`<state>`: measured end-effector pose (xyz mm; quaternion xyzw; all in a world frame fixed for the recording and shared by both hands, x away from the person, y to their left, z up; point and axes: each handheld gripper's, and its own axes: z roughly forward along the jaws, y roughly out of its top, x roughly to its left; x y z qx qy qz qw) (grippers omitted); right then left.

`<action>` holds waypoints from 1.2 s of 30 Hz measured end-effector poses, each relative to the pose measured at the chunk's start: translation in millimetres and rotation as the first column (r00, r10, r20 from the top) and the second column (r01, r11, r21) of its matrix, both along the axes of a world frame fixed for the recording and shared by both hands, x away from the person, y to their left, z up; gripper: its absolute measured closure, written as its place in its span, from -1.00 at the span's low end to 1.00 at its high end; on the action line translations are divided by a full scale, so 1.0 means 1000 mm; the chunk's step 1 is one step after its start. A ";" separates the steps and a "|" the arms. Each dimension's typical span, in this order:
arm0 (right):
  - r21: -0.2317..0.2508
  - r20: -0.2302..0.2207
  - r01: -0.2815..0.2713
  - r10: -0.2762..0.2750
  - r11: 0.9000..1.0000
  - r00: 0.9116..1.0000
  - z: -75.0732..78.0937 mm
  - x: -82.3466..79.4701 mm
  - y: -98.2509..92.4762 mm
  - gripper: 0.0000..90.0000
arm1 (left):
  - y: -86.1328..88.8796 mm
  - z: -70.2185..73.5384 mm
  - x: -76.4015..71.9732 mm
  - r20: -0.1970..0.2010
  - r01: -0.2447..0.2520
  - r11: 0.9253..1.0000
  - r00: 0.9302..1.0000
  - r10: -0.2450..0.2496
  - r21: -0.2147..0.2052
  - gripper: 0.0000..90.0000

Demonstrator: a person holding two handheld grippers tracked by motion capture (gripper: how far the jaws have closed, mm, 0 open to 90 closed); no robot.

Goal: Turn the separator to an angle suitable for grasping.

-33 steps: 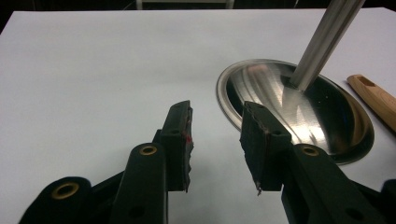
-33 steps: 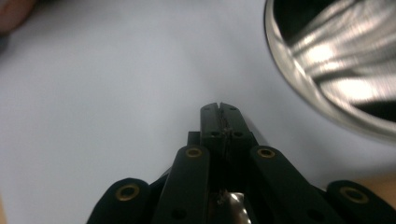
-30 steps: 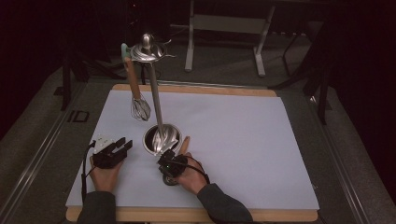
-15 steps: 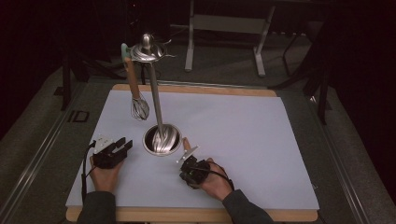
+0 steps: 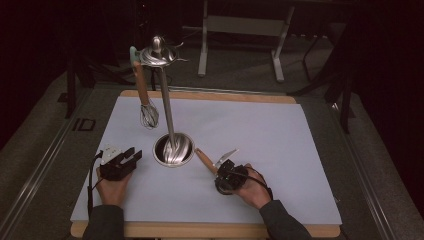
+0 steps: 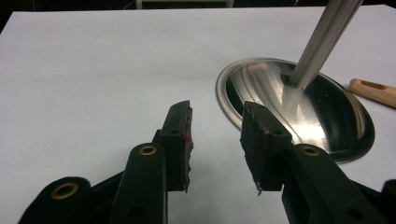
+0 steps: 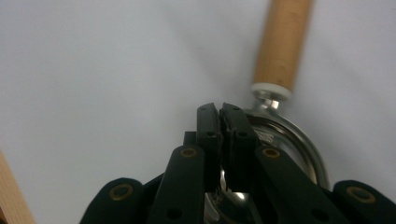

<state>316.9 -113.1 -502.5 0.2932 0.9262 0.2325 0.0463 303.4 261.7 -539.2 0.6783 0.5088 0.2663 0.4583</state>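
Two grippers work at the near edge of the white mat (image 5: 280, 130). The right gripper (image 5: 227, 177) pinches the metal rim of a wooden-handled utensil (image 5: 212, 161); its jaws have just been easing apart, yet its own view shows the pads (image 7: 232, 122) almost together on that rim (image 7: 299, 140), a detail too small from above. The left gripper (image 5: 122, 162) stands wide with nothing between its jaws, near the stand's steel base (image 6: 299, 107). Farther off, a whisk (image 5: 147, 112) hangs from the stand's top (image 5: 157, 54). A dark room surrounds the table.
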 end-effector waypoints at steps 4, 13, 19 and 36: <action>0.010 -0.005 0.011 -0.011 1.000 1.000 0.003 0.004 -0.007 0.86 | 0.000 0.000 0.000 0.001 -0.001 1.000 1.000 0.001 -0.001 0.41; 0.047 -0.002 0.056 -0.055 0.997 0.998 0.013 0.024 -0.003 0.41 | 0.000 0.000 0.000 0.001 0.000 1.000 1.000 0.000 -0.003 0.41; 0.035 -0.091 0.092 -0.088 0.995 0.992 0.006 0.045 0.005 0.34 | 0.000 0.000 0.000 -0.004 0.003 1.000 1.000 -0.003 -0.001 0.40; -0.029 -0.257 0.115 -0.118 0.993 0.959 -0.001 0.067 0.020 0.50 | -0.001 0.000 0.001 -0.007 0.003 1.000 1.000 -0.003 0.006 0.40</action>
